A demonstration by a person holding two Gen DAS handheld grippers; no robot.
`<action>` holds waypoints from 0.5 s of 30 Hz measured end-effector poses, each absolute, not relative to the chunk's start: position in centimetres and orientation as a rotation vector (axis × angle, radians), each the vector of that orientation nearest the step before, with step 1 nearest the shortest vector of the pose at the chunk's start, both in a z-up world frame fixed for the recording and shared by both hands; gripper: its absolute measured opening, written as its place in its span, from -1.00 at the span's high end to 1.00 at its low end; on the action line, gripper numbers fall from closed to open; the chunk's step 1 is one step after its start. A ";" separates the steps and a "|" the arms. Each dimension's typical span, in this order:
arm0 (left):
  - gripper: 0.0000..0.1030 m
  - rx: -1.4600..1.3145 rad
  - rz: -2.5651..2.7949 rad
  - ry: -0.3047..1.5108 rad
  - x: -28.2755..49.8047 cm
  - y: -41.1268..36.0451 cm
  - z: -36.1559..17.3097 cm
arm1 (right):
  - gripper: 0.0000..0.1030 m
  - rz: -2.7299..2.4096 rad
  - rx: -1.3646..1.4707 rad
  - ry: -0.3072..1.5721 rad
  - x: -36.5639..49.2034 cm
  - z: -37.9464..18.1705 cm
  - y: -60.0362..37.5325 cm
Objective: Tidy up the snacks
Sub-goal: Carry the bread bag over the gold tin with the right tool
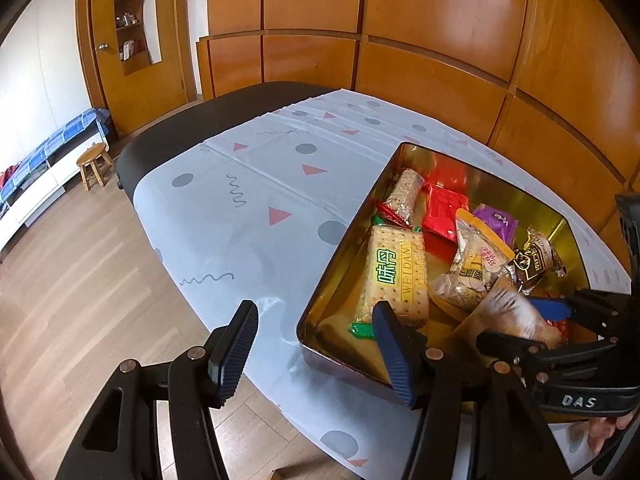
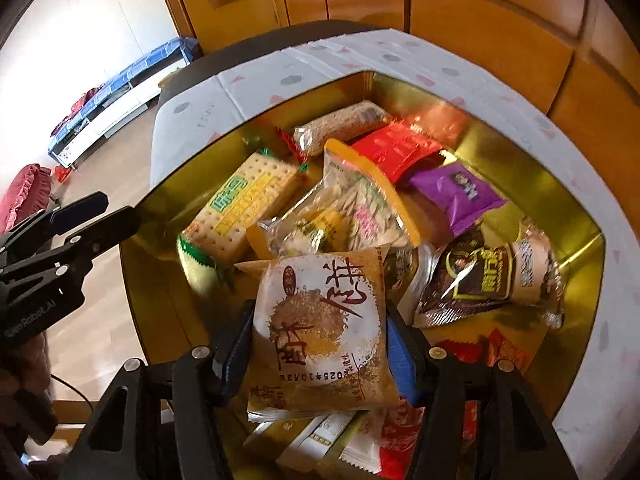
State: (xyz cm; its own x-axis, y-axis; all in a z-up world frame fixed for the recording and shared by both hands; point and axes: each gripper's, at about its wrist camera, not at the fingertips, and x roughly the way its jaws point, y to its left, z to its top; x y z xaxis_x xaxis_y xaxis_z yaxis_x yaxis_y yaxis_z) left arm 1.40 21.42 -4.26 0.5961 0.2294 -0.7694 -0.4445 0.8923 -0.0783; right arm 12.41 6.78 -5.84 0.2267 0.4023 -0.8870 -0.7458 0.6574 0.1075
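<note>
A gold tin [image 1: 344, 248] [image 2: 160, 200] lies on the patterned tablecloth [image 1: 248, 184] and holds several snack packets. Among them are a Weidan cracker pack [image 1: 396, 276] [image 2: 248, 200], a red packet [image 1: 444, 208], a purple packet [image 2: 460, 196] and a dark brown packet [image 2: 492, 276]. My right gripper [image 2: 320, 320] [image 1: 528, 320] is shut on a tan sesame cake packet [image 2: 320, 312] [image 1: 516, 312], held over the tin's near end. Beside the tin's near left corner my left gripper [image 1: 314, 312] [image 2: 110, 210] stands open, nothing between its fingers.
Wood panelling [image 1: 440, 40] rises close behind the table. The table's black far end [image 1: 224, 112] has no cloth on it. On the wood floor at the left stand a small stool [image 1: 94, 162] and a low bench with a blue checked cover [image 1: 52, 148].
</note>
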 end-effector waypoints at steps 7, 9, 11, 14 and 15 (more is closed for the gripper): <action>-0.17 -0.266 0.386 0.841 1.4 21.1 -4.1 | -0.43 0.815 -0.307 1.080 12.0 -5.2 5.3; -0.17 -0.264 0.383 0.842 1.4 21.0 -4.2 | -0.20 0.822 -0.313 1.059 11.4 -4.6 4.7; -0.17 -0.263 0.379 0.841 1.4 20.8 -4.1 | 0.21 0.833 -0.336 1.050 10.7 -4.2 4.6; -0.17 -0.259 0.371 0.834 1.3 20.5 -3.9 | 0.45 0.845 -0.393 1.064 9.9 -4.9 5.4; -0.17 -0.258 0.367 0.831 1.3 20.4 -3.8 | 0.46 0.841 -0.408 1.065 9.8 -5.1 5.6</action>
